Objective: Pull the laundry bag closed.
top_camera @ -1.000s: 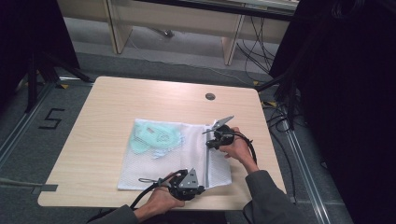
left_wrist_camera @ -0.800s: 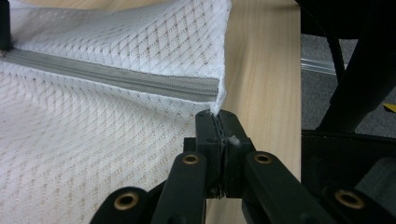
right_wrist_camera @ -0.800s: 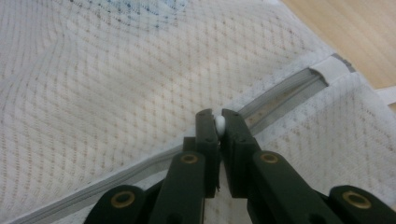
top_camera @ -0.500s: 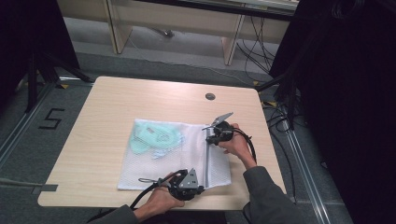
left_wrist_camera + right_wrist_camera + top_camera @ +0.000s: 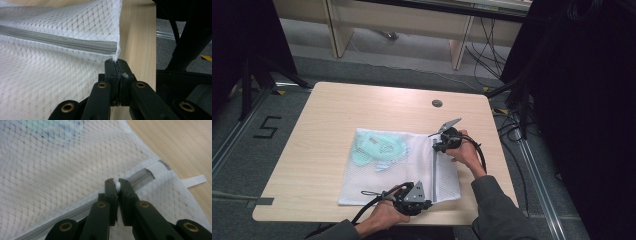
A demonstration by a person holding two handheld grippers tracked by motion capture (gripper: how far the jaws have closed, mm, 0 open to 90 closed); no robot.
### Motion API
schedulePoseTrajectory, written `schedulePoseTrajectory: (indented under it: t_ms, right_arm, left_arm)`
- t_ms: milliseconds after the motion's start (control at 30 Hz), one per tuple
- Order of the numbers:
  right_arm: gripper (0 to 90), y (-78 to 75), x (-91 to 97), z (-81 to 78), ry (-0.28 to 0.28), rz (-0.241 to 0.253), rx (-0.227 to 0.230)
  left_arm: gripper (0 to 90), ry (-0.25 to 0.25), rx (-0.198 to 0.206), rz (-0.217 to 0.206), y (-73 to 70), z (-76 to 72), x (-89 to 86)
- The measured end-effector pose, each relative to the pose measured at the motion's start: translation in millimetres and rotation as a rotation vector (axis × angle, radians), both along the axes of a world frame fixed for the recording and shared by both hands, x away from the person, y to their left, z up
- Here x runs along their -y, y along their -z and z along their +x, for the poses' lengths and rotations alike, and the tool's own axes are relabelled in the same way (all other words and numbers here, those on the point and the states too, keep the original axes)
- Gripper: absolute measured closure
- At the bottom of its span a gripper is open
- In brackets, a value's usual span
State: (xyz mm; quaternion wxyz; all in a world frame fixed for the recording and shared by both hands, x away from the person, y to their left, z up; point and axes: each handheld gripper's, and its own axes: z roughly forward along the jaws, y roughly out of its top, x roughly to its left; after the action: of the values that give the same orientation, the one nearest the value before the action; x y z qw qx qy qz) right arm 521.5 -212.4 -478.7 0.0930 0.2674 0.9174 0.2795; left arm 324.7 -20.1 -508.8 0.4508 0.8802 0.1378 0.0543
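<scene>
A white mesh bag (image 5: 397, 172) lies flat on the table with a pale green garment (image 5: 377, 149) inside. A grey zip (image 5: 434, 172) runs along its right part. My left gripper (image 5: 431, 203) is at the near end of the zip, shut on the bag's corner edge (image 5: 116, 56). The left gripper view shows the left gripper's tips (image 5: 116, 62) pinching the mesh just past the zip (image 5: 62, 41). My right gripper (image 5: 435, 147) sits at the far end of the zip, shut on the small white zip pull (image 5: 117, 186), tips (image 5: 117, 182) pressed around it.
The wooden table (image 5: 337, 115) has a round cable grommet (image 5: 437, 103) near its far edge. A white fabric loop (image 5: 195, 180) sticks out of the bag's far corner. Cables trail from both grippers over the near table edge.
The right gripper has edged slightly toward the far end of the zip with the pull in it. The left gripper has stayed where it was.
</scene>
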Motion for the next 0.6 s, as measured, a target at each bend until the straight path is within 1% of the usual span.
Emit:
schedulePoseTrajectory:
  t_ms: [33,67,100,133,200,233,267,333,367,400,433,467,533,567,600]
  right_arm:
    - [86.3,1.1,-0.4,0.4,0.01,0.013,-0.002]
    - [86.3,-0.7,0.3,-0.2,0.017,-0.001,-0.021]
    - [86.2,1.6,0.1,1.3,0.01,0.013,0.001]
    - [86.3,1.1,0.4,1.9,0.008,0.0,-0.005]
    - [86.3,1.2,0.0,2.7,0.013,-0.003,0.001]
    - [86.3,1.3,-0.1,3.6,0.015,0.01,0.007]
    - [86.3,0.3,0.4,4.1,0.019,0.011,0.0]
    - [86.3,1.3,0.9,6.1,0.018,0.011,0.014]
    - [86.3,0.4,1.3,6.6,0.017,-0.001,0.002]
    - [86.3,1.1,1.2,7.6,0.018,-0.002,0.01]
    - [86.3,1.2,1.1,7.7,0.031,-0.003,0.003]
    - [86.3,3.0,1.0,8.4,0.026,0.009,0.009]
    - [86.3,4.2,1.0,9.6,0.031,0.006,0.007]
    - [86.3,3.8,0.8,9.7,0.027,0.013,0.009]
    - [86.3,3.6,0.4,10.2,0.022,0.017,0.006]
  left_arm:
    - [88.3,-0.001,0.002,0.002,0.4,0.2,0.1]
    - [88.3,-0.001,-0.004,-0.001,0.6,0.6,0.1]
    - [88.3,-0.003,-0.006,-0.002,0.7,0.8,-0.1]
    - [88.3,-0.007,-0.007,-0.009,1.1,0.8,0.0]
    - [88.3,-0.006,-0.007,-0.005,0.4,0.2,-0.3]
    - [88.3,-0.006,-0.005,-0.004,0.4,0.2,-0.2]
    - [88.3,-0.007,-0.006,-0.007,1.0,0.8,-0.1]
    - [88.3,-0.001,-0.004,0.006,1.5,1.6,-0.8]
    - [88.3,0.0,-0.008,0.006,2.0,1.0,-0.7]
    - [88.3,-0.001,-0.007,0.005,2.3,0.6,-0.4]
    - [88.3,-0.002,-0.007,0.004,2.2,0.9,-0.3]
    - [88.3,-0.002,-0.009,0.004,2.0,1.3,-0.6]
    - [88.4,-0.012,-0.006,0.0,2.5,0.8,-1.1]
    - [88.3,-0.01,0.002,0.011,2.0,1.5,-2.0]
    - [88.3,-0.01,0.002,0.008,2.1,1.6,-1.8]
